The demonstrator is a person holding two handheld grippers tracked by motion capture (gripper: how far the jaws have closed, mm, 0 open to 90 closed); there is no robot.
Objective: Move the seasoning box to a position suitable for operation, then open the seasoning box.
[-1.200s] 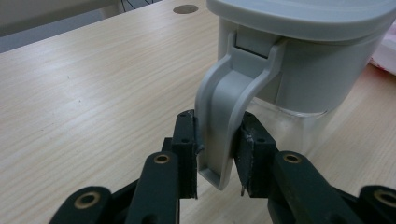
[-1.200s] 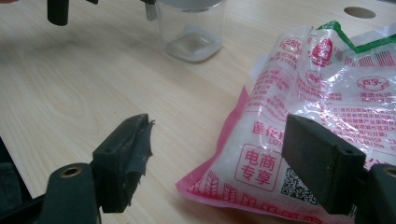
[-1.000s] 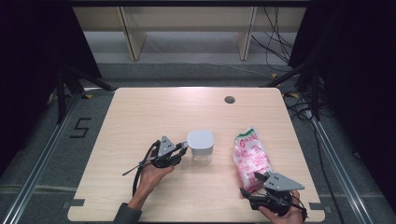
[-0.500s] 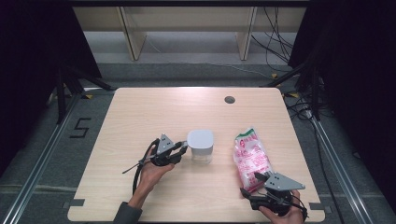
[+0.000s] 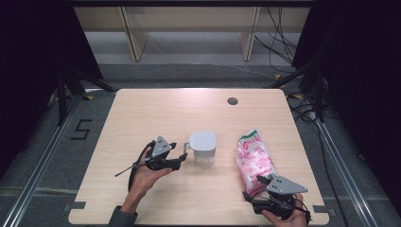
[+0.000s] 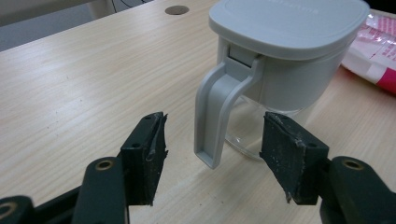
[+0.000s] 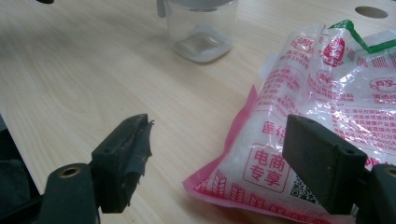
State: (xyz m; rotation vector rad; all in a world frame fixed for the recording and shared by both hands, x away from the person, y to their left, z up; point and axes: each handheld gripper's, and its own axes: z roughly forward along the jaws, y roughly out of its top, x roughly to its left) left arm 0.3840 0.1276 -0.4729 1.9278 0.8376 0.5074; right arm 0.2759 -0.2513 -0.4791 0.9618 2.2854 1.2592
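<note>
A clear jug (image 5: pixel 203 148) with a grey lid (image 6: pixel 286 19) stands mid-table. Its grey handle (image 6: pixel 215 116) points toward my left gripper (image 5: pixel 181 157). In the left gripper view that gripper (image 6: pixel 214 154) is open, with the handle's lower end between the jaws and touching neither. A pink-and-clear bag of white grains (image 5: pixel 254 161) lies to the right of the jug. My right gripper (image 5: pixel 249 197) sits at the bag's near end. It is open (image 7: pixel 219 154), and the bag's corner (image 7: pixel 299 116) lies between and just ahead of the jaws.
A round cable hole (image 5: pixel 232 100) sits near the table's far edge. The jug's clear base (image 7: pixel 201 32) shows beyond the bag in the right gripper view. Bare wood (image 5: pixel 156 113) spreads across the far and left parts of the table.
</note>
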